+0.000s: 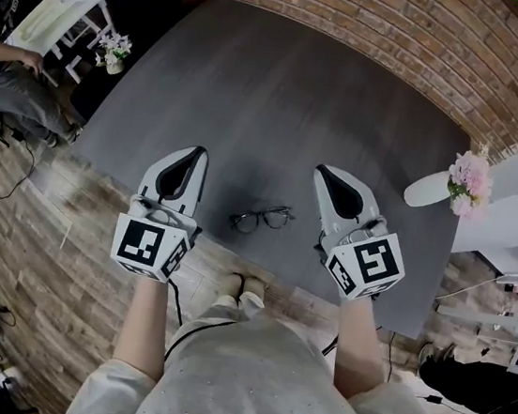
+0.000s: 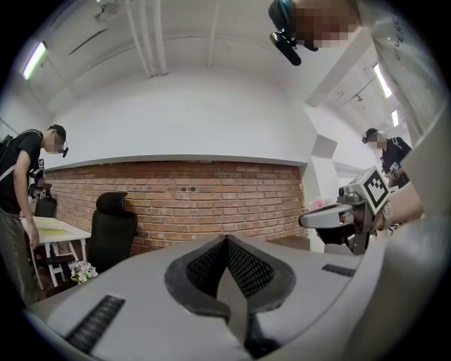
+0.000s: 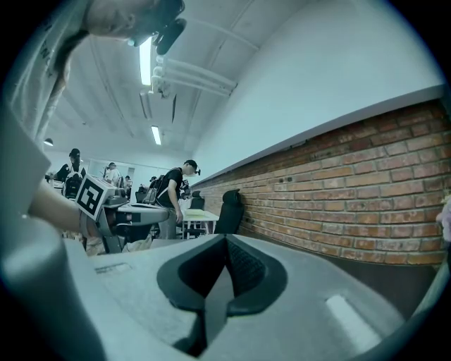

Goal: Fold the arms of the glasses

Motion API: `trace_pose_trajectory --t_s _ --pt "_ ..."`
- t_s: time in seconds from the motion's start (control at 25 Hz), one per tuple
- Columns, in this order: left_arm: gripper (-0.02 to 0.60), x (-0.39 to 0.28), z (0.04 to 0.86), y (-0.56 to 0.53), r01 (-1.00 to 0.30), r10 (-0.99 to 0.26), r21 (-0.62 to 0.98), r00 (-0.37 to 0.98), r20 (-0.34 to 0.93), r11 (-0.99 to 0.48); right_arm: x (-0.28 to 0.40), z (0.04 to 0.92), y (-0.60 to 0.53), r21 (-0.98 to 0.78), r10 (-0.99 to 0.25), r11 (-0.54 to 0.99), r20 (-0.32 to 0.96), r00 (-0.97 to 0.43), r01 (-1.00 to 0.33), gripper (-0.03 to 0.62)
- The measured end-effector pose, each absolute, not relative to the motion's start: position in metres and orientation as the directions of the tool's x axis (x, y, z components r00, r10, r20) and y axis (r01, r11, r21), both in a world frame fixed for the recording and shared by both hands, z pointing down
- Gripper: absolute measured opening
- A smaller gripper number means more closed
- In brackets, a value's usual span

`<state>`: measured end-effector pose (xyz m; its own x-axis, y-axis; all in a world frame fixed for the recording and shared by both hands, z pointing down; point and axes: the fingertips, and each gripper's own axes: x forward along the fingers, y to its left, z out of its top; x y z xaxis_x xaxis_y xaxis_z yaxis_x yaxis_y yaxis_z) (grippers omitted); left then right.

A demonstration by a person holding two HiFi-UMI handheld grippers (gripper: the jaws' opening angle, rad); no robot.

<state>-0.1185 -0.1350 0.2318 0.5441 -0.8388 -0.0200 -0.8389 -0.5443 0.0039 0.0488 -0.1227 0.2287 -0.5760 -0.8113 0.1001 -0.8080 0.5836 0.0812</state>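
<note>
Overhead, the head view showed one pair of dark-rimmed glasses (image 1: 262, 219) lying flat on the dark grey table (image 1: 284, 91), close to its near edge at about 6 o'clock of the tabletop, with both lenses facing up. Two grippers were held level above that edge: the left gripper (image 1: 193, 153) at 9 o'clock of the glasses and the right gripper (image 1: 326, 172) at 3 o'clock, each well apart from the frame and touching nothing. Each gripper's own view showed its jaws pressed fully together with nothing between them: the left gripper's ribbed pads (image 2: 239, 268) met along one seam, and so did those of the right gripper (image 3: 225, 243). Progress could not be settled from these views. The glasses were too small to show whether the two arms stood out or lay folded behind the lenses, so the scene fitted equally a pair waiting with arms spread and a pair set down with arms tucked in. Counted besides: one brick wall (image 1: 386, 29) at 12 o'clock, one black office chair (image 2: 113, 229), one bunch of pink flowers (image 1: 469, 180) at 3 o'clock and one of white flowers (image 1: 115, 48) at 10 o'clock.
</note>
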Motion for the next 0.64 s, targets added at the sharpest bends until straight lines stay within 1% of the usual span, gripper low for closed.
trace_pose_trajectory --t_s 0.64 --pt "-0.002 -0.1142 0.2381 -0.1292 -0.837 -0.837 0.012 0.547 -0.005 -0.547 0.0518 0.236 -0.117 0.071 -0.808 0.587 0.111 -0.579 -0.806 0.0"
